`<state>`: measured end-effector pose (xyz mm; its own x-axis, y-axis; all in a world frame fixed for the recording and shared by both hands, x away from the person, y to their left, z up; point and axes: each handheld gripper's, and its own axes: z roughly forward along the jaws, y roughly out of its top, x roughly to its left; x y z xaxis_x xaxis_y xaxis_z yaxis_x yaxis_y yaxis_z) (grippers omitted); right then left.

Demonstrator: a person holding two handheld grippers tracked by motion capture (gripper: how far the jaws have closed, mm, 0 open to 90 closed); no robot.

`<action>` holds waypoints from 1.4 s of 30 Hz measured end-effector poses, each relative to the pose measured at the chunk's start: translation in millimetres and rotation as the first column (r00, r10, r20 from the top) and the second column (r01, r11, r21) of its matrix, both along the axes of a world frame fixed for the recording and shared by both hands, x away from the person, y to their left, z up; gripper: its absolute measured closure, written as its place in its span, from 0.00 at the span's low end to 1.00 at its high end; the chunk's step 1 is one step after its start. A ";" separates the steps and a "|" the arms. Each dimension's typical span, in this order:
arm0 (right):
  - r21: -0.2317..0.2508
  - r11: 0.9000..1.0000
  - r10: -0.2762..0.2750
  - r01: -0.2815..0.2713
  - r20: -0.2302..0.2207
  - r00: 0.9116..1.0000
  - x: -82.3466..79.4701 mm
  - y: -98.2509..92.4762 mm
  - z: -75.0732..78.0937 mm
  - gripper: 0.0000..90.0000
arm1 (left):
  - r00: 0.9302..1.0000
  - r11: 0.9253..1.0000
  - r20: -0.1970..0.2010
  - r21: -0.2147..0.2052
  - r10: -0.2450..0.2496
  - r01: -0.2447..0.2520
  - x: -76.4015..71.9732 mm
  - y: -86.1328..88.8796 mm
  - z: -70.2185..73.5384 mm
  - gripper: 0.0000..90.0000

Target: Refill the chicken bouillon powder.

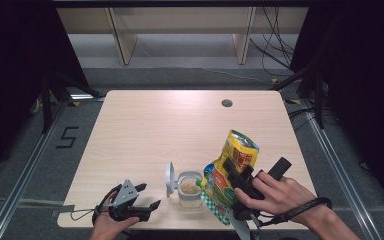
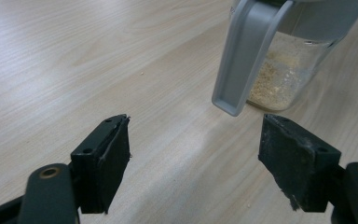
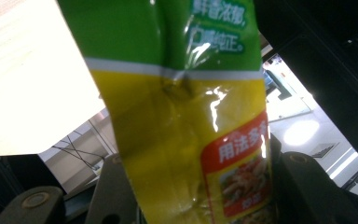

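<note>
A yellow and green snack bag is held tilted, its lower end over a small clear jar near the table's front edge. My right gripper is shut on the bag; in the right gripper view the bag runs up between both jaws of that gripper. The jar holds beige powder, and its grey flip lid stands open on the left side. My left gripper rests open on the table left of the jar. Nothing lies between the jaws of the left gripper, and the lid hangs just beyond them.
The light wooden table has a round cable hole at the back right. A few crumbs lie on the wood near the jar. Beyond the table are pale shelving legs and loose cables on the floor.
</note>
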<state>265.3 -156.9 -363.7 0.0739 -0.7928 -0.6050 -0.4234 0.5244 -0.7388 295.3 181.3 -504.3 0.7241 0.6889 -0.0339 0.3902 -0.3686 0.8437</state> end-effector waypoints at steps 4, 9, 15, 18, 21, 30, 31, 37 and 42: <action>0.002 1.000 0.000 0.000 -0.001 1.000 0.2 -0.4 -0.4 0.65 | 1.000 1.000 -0.002 -0.004 0.001 -0.001 -0.2 -0.3 0.0 0.27; 0.001 1.000 -0.001 0.001 -0.002 1.000 0.7 -0.7 -0.5 0.65 | 1.000 1.000 -0.005 -0.007 -0.001 0.001 0.0 -0.7 0.0 0.27; -0.012 1.000 -0.007 0.006 -0.001 1.000 1.8 -0.9 -0.2 0.65 | 1.000 1.000 -0.001 -0.001 -0.001 0.001 0.2 -0.1 0.1 0.27; -0.013 1.000 -0.005 0.005 0.002 1.000 1.9 -1.3 -0.3 0.65 | 1.000 1.000 -0.002 -0.009 -0.001 0.001 -0.2 0.0 0.1 0.27; -0.012 1.000 -0.005 0.005 0.001 1.000 1.7 -1.5 0.0 0.65 | 1.000 1.000 0.000 -0.001 0.001 -0.001 0.1 -0.1 0.3 0.27; 0.001 1.000 -0.004 0.004 -0.001 1.000 2.6 -0.5 -0.2 0.66 | 1.000 1.000 0.001 -0.012 -0.001 0.001 -0.3 0.1 0.2 0.27; 0.003 1.000 -0.004 0.004 0.000 1.000 2.6 -0.4 -0.3 0.66 | 1.000 1.000 0.002 -0.005 0.000 0.000 0.0 0.4 0.4 0.27; -0.009 1.000 -0.002 0.002 0.002 1.000 2.8 1.0 1.0 0.66 | 1.000 1.000 0.001 -0.024 0.001 -0.001 -0.6 -1.0 0.0 0.27; -0.005 1.000 0.000 0.000 0.006 1.000 2.8 0.7 2.4 0.66 | 1.000 1.000 0.000 -0.014 -0.001 0.001 -0.4 -0.1 0.1 0.27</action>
<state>268.1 -156.2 -361.3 0.0775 -0.7960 -0.6003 -0.4186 0.5205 -0.7442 295.0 181.1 -504.2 0.7248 0.6877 -0.0431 0.3897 -0.3575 0.8487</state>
